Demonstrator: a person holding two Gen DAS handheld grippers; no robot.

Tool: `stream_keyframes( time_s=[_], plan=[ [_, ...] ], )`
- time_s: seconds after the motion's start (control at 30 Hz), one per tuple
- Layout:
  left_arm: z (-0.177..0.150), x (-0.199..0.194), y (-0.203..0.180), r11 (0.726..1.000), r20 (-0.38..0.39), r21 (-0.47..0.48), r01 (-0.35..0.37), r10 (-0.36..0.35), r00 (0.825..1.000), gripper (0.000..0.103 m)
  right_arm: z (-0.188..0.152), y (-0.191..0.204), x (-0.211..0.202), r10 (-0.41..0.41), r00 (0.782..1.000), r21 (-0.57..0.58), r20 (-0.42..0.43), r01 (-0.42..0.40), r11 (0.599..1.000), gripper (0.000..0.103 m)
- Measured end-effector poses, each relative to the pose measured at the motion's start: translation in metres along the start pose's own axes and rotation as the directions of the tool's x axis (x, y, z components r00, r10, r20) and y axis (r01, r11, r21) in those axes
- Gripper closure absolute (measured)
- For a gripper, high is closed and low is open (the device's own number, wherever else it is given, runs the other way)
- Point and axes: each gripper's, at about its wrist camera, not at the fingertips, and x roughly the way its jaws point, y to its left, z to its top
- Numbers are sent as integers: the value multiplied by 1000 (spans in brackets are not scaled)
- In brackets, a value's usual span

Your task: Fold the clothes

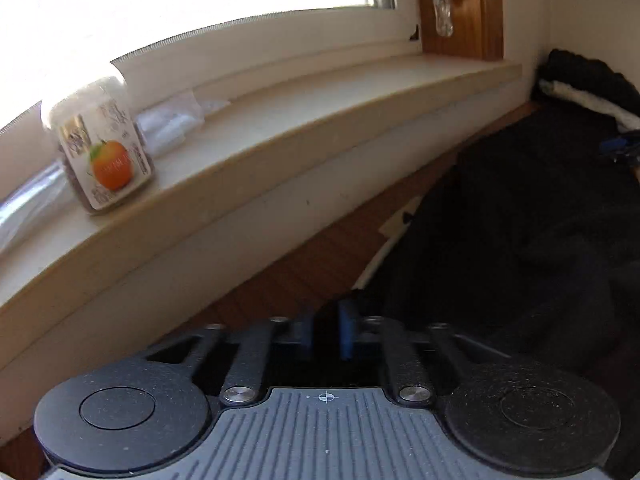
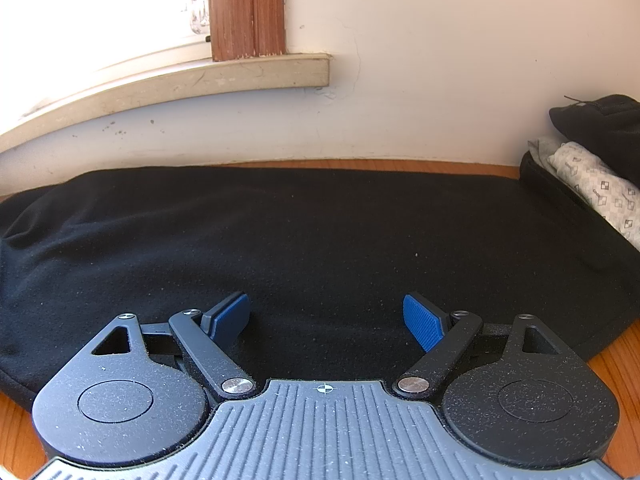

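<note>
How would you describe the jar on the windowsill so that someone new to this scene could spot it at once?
Start at the bright window and drop to the pale windowsill beneath it. Near its left end, in the left wrist view, stands a clear jar. Unlike the flat clear plastic packets lying beside it, it stands tall and its label shows an orange fruit.

The garment (image 2: 320, 232) is matt black cloth with a soft, fleecy nap, lying on smooth, warm-toned wood, the table (image 2: 624, 344). Above it the sill (image 1: 280, 120) looks painted, matt cream and scuffed. On the sill a jar (image 1: 100, 148) has a glossy paper label. Each gripper (image 2: 326, 320) is grainy matt black plastic with ribbed blue pads (image 2: 424, 322) and shiny metal rivets.
</note>
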Motion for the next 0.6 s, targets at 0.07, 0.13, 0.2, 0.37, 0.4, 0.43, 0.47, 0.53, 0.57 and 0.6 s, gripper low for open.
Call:
stream_keyframes(
  time_s=[0.07, 0.13, 0.2, 0.37, 0.4, 0.43, 0.47, 0.53, 0.57, 0.6],
  plan=[
    [1, -4, 3, 999, 36, -29, -45, 46, 998, 102, 0, 0, 0, 0, 1000, 1, 0, 0, 1000, 19],
    [2, -8, 6, 994, 70, -60, -88, 93, 993, 102, 0, 0, 0, 0, 1000, 0, 0, 0, 1000, 19],
    [3, -12, 9, 987, 103, -93, -131, 140, 985, 102, 0, 0, 0, 0, 1000, 0, 0, 0, 1000, 19],
    [5, -4, 6, 965, 94, -109, -239, 250, 964, 69, 0, 0, 0, 0, 1000, -1, 0, 0, 1000, 19],
    [6, -3, 1, 965, 97, -102, -243, 253, 963, 60, 0, 0, 0, 0, 1000, -1, 0, 0, 1000, 19],
    [7, -4, -3, 965, 104, -101, -242, 252, 962, 56, 0, 0, 0, 0, 1000, -2, 0, 0, 1000, 19],
    [10, -7, -9, 967, 114, -100, -232, 243, 963, 46, 0, 0, 0, 1, 1000, -2, 0, -1, 1000, 19],
    [18, -13, -25, 976, 132, -84, -203, 212, 968, 40, 0, 0, 0, 0, 1000, -2, 0, 0, 1000, 19],
    [22, -16, -34, 981, 140, -65, -183, 191, 972, 37, 0, 0, 0, 0, 1000, -2, 1, 0, 1000, 19],
    [27, -21, -43, 986, 148, -42, -161, 165, 975, 35, 0, -1, 0, 0, 1000, -1, 2, 0, 1000, 19]
  ],
)
